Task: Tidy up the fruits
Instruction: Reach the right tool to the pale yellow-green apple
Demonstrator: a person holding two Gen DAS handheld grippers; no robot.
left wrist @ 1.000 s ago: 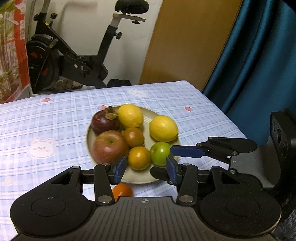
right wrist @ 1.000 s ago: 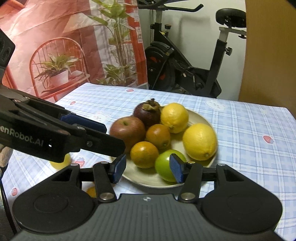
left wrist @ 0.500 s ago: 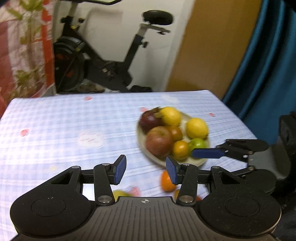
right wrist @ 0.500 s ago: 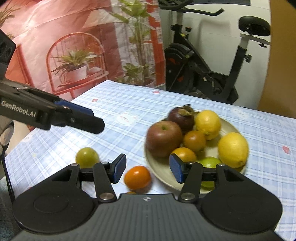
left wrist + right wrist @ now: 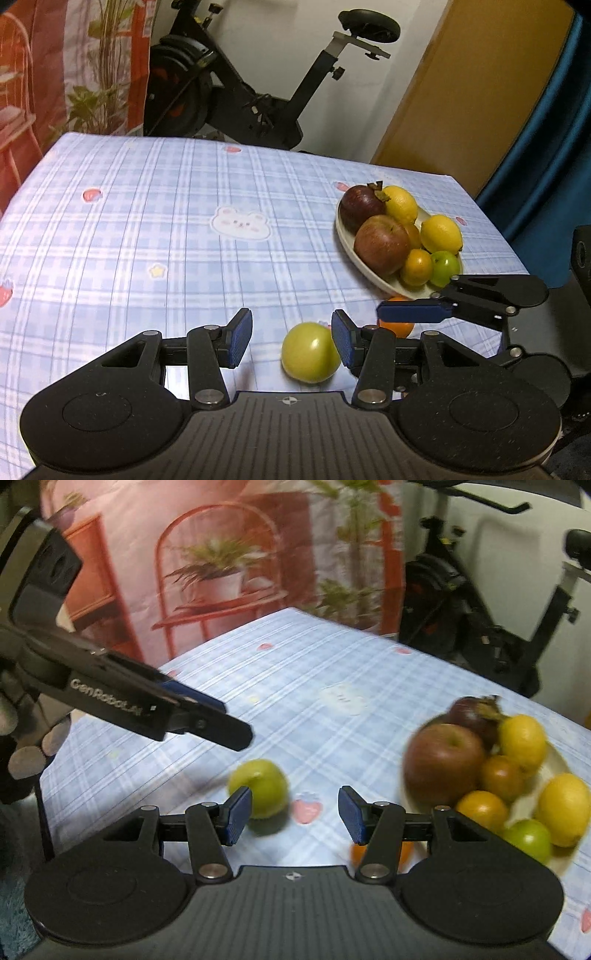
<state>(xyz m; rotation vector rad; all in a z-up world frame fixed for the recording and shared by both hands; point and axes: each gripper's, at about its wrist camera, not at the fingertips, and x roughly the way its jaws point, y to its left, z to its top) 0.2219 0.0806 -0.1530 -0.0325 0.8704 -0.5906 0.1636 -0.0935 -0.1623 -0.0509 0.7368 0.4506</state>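
Note:
A cream plate (image 5: 369, 277) at the table's right holds a red apple (image 5: 380, 245), a dark purple fruit (image 5: 360, 210), two lemons, small oranges and a green fruit. A loose green fruit (image 5: 310, 352) lies on the cloth, low between my left gripper's (image 5: 291, 343) open fingers, close to the right pad. A loose orange (image 5: 397, 325) lies near the plate, partly behind the right gripper's finger. In the right wrist view my right gripper (image 5: 295, 814) is open over bare cloth; the green fruit (image 5: 260, 790) sits behind its left finger, the orange (image 5: 380, 851) under its right.
The table wears a blue plaid cloth (image 5: 184, 221) with bear and strawberry prints. An exercise bike (image 5: 258, 92) stands beyond the far edge, a blue curtain at right, a red printed backdrop (image 5: 221, 572) at left. A gloved hand (image 5: 26, 738) holds the left gripper.
Both grippers have swung left, away from the plate. The plate has slid to the right in both views, and the loose green fruit and orange have come into sight near the fingers.

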